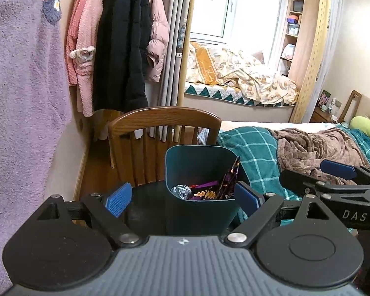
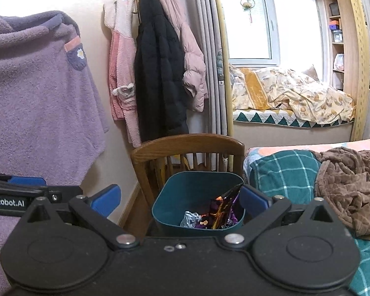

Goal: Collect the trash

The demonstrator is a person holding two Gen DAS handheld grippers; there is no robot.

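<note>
Left gripper spread wide in the left wrist view, blue pads either side of a teal bin, nothing pinched. Bin standing on the dark seat of a wooden chair, just ahead of the gripper. Inside the bin: a purple and orange snack wrapper standing up against the right wall, a crumpled silver foil ball to its left. Right gripper visible at the right edge, over a brown blanket on the bed; open or closed cannot be told from here. Purple fleece robe hanging near left, pink robe and black coat farther along the wall.

Right gripper in the right wrist view also spread, holding nothing, its pads flanking the same teal bin. Snack wrapper and foil ball lying inside. Left gripper reaching in from the left edge. Teal checked cover on the bed to the right of the chair
</note>
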